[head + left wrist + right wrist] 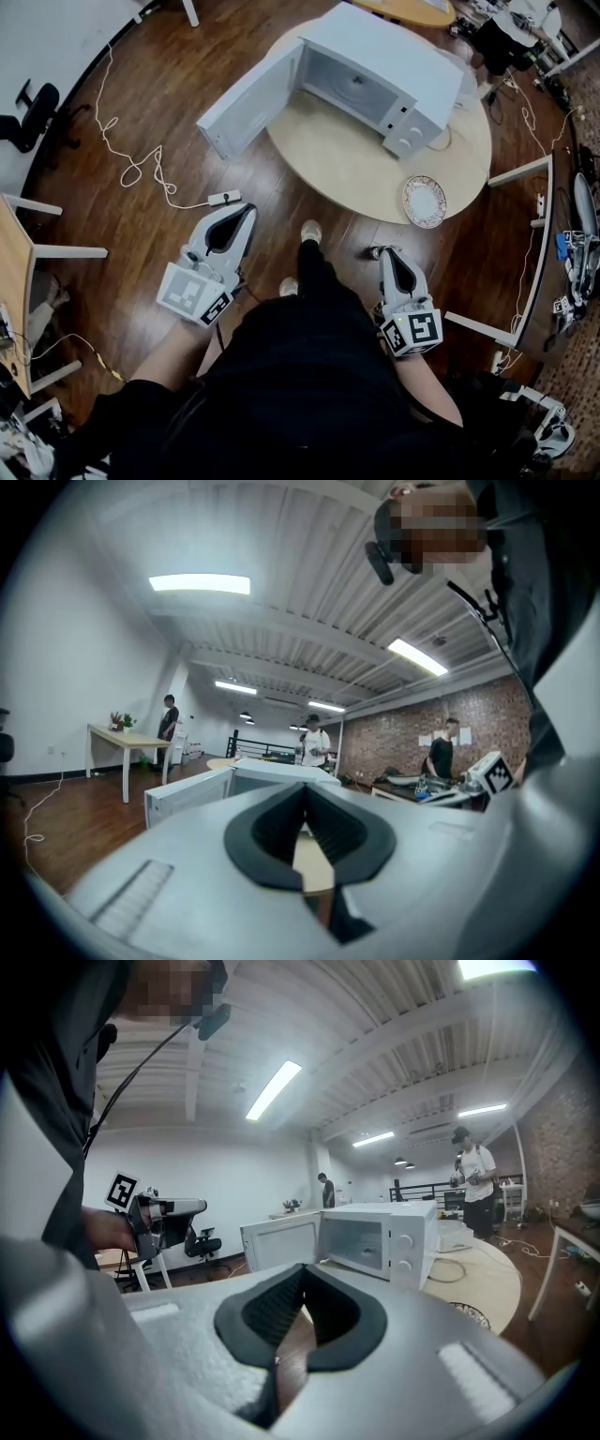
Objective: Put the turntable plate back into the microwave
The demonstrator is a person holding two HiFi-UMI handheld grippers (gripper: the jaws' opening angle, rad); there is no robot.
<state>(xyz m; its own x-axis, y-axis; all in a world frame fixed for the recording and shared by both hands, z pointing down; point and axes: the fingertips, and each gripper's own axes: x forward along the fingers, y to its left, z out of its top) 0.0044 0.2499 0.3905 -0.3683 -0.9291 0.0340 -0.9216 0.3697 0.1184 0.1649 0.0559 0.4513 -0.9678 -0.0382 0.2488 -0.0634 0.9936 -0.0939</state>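
On table (347,169), plate (425,201) well apart from L gripper (251,208), R gripper (386,251); fingers (272,827) closed.

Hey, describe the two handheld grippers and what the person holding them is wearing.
Both are light grey plastic shells tapering to a point. The left claw and right claw have black ribbed pads lining a teardrop-shaped opening. Each carries a white cube with black square markers: the left cube and the right cube. The person wears a black top.

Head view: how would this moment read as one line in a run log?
microwave: door open | plate: on table, untouched | left gripper: shut, empty | right gripper: shut, empty
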